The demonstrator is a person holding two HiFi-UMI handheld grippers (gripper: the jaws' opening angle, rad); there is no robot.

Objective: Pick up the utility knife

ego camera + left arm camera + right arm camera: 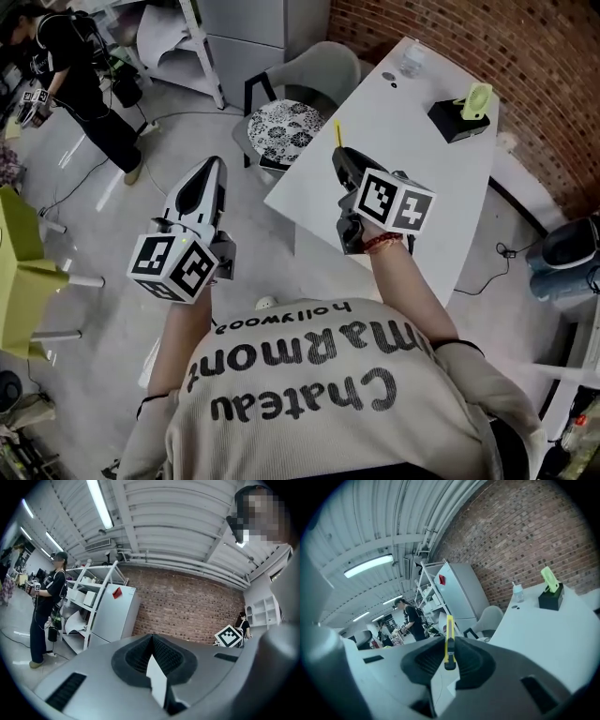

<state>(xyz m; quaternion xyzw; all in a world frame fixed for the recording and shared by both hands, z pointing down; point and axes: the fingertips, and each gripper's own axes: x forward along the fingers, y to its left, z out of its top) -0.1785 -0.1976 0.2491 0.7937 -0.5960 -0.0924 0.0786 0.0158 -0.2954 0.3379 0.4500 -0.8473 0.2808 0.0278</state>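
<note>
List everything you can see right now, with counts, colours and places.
utility knife: one, yellow, held in the right gripper
table: one, white, ahead right
box: one, black, table's far end
green item: one, pale green, on the box
bottle: one, clear, far table corner
chair: one, grey with patterned seat, left of the table
second chair: one, yellow-green, left edge
bystander: one, in black, far left
left gripper: one, grey, shut, empty
right gripper: one, grey, shut on the knife

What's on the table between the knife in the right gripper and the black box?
Nothing: the head view shows only bare white table between the utility knife and the black box; the bottle stands farther off.
</note>
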